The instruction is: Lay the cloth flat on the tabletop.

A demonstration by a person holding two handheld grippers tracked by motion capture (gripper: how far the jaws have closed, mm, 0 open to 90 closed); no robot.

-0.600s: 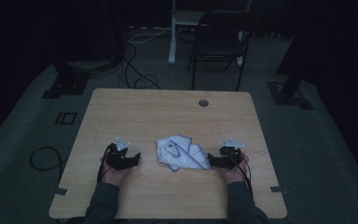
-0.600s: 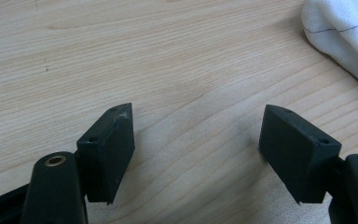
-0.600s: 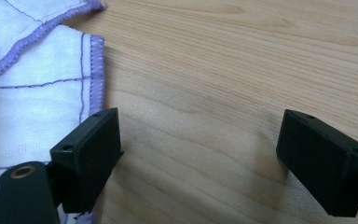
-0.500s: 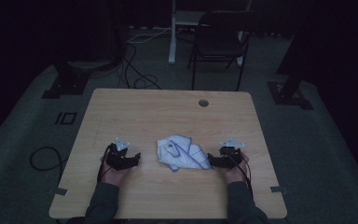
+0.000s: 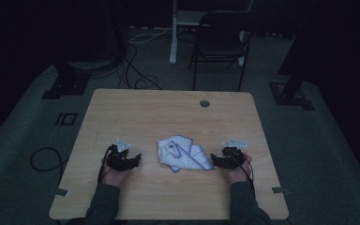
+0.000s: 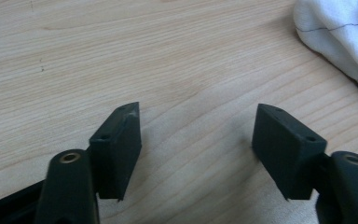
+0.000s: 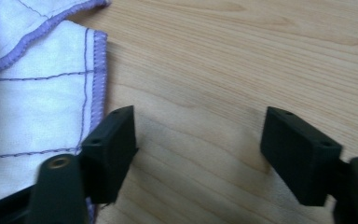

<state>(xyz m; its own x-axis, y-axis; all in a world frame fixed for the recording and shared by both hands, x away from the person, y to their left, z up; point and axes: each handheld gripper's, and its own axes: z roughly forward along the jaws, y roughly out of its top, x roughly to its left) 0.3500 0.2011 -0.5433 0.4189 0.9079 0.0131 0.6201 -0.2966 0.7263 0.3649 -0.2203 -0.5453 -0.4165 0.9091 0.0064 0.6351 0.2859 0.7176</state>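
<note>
Purple-hemmed cloth [image 5: 183, 154] beside right gripper [image 5: 214, 161]

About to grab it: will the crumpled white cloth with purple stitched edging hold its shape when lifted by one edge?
Probably not. The crumpled white cloth with purple stitched edging lies in soft folds, so it should droop. It looks thin and light. Pushed across the smooth wooden table, it would likely bunch or slide.

The room was dim, its walls lost in darkness. A light wooden table [image 5: 168, 112] stood on grey carpet [image 5: 318, 154]. Behind it were a black folding chair [image 5: 220, 44] and loose cables [image 5: 136, 70].
</note>
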